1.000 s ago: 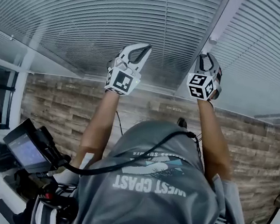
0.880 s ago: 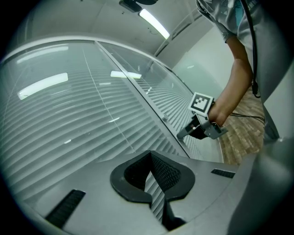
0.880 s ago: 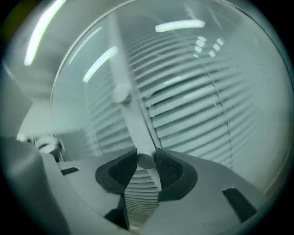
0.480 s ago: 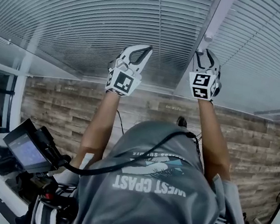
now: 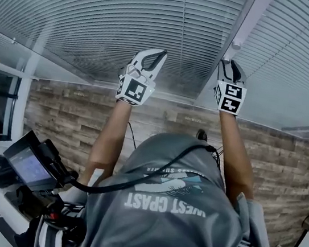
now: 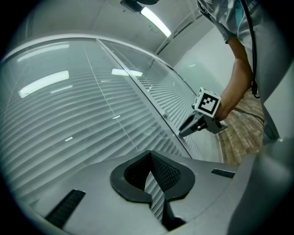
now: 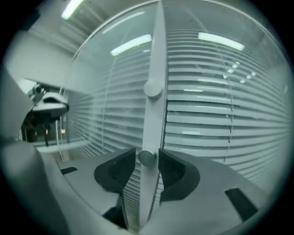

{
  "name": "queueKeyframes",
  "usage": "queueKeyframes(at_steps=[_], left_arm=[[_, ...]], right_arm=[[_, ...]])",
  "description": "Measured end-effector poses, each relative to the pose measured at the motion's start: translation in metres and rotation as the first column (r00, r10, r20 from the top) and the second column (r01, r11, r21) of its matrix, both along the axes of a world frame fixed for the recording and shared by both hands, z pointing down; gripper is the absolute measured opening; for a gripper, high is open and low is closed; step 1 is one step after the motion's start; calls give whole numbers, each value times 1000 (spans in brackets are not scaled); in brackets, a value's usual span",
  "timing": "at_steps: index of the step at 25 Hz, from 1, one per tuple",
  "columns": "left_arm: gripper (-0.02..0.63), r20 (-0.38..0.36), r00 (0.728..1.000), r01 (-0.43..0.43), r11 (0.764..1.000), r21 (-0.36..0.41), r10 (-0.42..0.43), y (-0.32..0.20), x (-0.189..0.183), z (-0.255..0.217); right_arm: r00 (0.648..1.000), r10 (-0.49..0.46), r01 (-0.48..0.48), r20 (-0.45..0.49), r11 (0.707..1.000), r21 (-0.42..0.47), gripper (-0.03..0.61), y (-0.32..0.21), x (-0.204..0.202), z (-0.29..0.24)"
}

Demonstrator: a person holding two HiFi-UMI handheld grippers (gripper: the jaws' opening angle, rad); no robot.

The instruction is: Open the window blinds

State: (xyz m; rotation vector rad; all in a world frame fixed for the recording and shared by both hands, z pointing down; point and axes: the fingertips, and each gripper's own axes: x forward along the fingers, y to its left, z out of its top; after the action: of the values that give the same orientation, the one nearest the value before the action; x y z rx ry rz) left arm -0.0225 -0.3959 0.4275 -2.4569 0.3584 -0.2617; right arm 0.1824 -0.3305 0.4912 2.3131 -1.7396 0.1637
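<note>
blinds (image 5: 130,18): slats flat and shut, behind glass (image 6: 55,82). Both panes the same, nothing opened yet.
post (image 7: 154,50): white upright between the two panes, carrying two round knobs.
knob (image 7: 147,157): the lower of the two. The upper knob (image 7: 153,88) is well clear above it.
right gripper (image 5: 232,65): jaws spread, one on each side of the knob. The pads look just beside it rather than pressing, though its view is too dim to be sure.
left gripper (image 5: 160,55): tips pressed together and empty, held up near the left pane and touching nothing.
change: over the last second the right gripper shifted up the post and squared itself on the knob, its jaw gap unchanged. The left gripper stayed put.
meaning: the approach looks finished but the grip hasn't started, so the task is at an early stage.
next: probably close on the knob, then slide or twist it (which one it needs can't be read from here).
risk: it's a small round knob, so it could slip out if the pads close off-centre.
</note>
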Motion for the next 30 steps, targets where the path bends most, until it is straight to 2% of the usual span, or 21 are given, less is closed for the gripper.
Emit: queueKeyframes(at_steps=[2,5,7,8,11,14,17,20,22,23,24,25,26,27,28,29,30], left_arm=[[3,6,1000,-7,1000,3,7,3,2,1],[4,9,1000,-17,1000,7,17,6,6,1],[3,8,1000,-21,1000,8,20,6,7,0],[3,8,1000,-21,1000,8,21,6,7,0],[3,10,1000,-19,1000,6,19,7,6,1],[3,10,1000,-16,1000,2,16,6,5,4],[3,5,1000,-15,1000,-2,15,6,6,2],[3,5,1000,-27,1000,3,27,10,10,2],[3,3,1000,-30,1000,4,30,11,12,1],[3,2,1000,-29,1000,5,29,10,12,1],[3,1,1000,-28,1000,5,28,10,11,0],[3,0,1000,-28,1000,5,28,9,11,0],[3,0,1000,-28,1000,4,28,9,11,0],[3,0,1000,-28,1000,5,28,10,12,0],[3,1,1000,-28,1000,5,28,10,12,0],[3,2,1000,-28,1000,4,27,10,12,0],[4,2,1000,-27,1000,3,27,10,12,0]], right_arm=[[989,12,-17,147,999,31,130,-1,1,-2],[944,57,-62,326,998,3,130,-2,4,8],[918,72,-87,390,996,21,130,-1,6,9],[916,75,-92,394,995,25,130,-1,7,8],[953,80,-94,293,995,32,130,8,3,-8],[976,64,-99,209,982,159,130,24,1,-67],[972,14,-72,234,968,241,130,21,2,-113],[962,-16,-47,271,974,223,130,9,-2,-117],[968,16,-68,252,978,199,129,6,0,-114],[983,41,-73,179,982,175,128,6,1,-114],[997,68,-70,25,989,128,126,5,-1,-113],[971,85,-75,-223,996,52,124,4,-3,-112],[856,70,-105,-512,994,-40,123,3,-6,-109],[664,14,-155,-747,981,-119,120,2,-8,-106],[488,-52,-196,-871,966,-167,120,0,-11,-104],[410,-94,-203,-907,960,-191,120,0,-12,-103],[433,-105,-177,-895,964,-199,120,0,-13,-104]])
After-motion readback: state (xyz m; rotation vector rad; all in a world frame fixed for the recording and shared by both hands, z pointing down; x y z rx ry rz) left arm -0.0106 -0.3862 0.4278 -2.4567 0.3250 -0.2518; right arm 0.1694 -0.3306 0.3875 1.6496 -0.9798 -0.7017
